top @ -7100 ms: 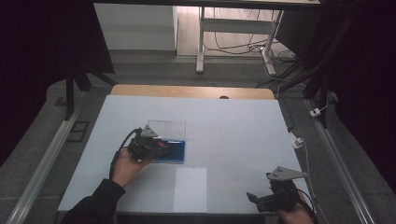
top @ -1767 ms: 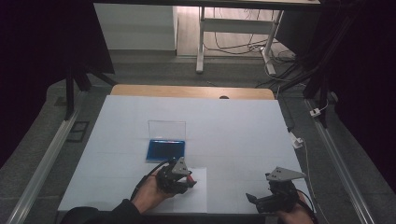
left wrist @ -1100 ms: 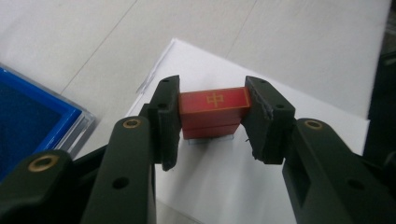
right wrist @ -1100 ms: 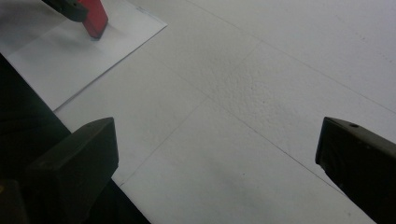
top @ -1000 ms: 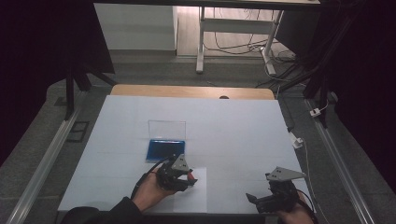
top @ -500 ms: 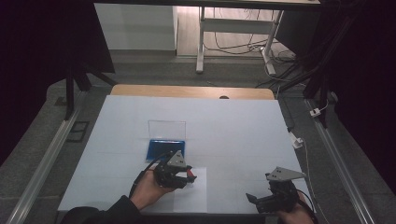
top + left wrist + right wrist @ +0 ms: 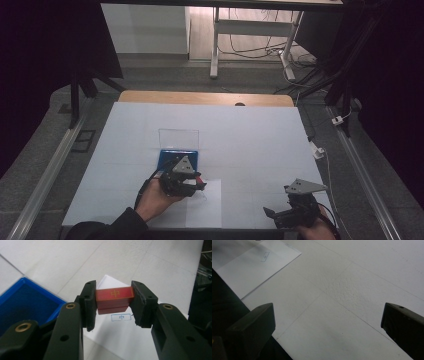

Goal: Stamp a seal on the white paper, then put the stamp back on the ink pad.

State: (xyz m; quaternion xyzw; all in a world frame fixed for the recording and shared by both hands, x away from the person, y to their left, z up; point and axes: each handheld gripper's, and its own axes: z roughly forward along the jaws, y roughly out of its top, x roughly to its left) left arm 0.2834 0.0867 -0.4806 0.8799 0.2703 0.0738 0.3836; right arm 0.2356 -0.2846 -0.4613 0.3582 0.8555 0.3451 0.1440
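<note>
Clearly, the left claw (image 7: 113, 305) is clenched on a small red rectangular stamp block with a gold character on its top face (image 7: 114, 299). The two black jaws press on the short ends of the block, so the marked top face and the lower printing face are both free; this grip seems chosen so that the bottom can meet the paper flat. The block is held in the air, just above a white sheet of paper (image 7: 125, 340) that lies on the white counter (image 7: 250, 135). Under it, on the sheet, there is a small blue framed print (image 7: 121, 317) with the same character, so I judge that the stamping on this spot is already done and the block is lifted off it.

Just beside the sheet, on the far side of the hand, stands a shallow blue tray (image 7: 169, 156) with a clear lid raised behind it (image 7: 178, 136). It is probably the ink pad or the case of the stamp, kept near so that the way to the paper is short.

The right claw (image 7: 282, 215) rests at the near right corner of the counter, well apart from the sheet. Its jaws stand wide with nothing between them, so it is released and, I think, only waiting.
</note>
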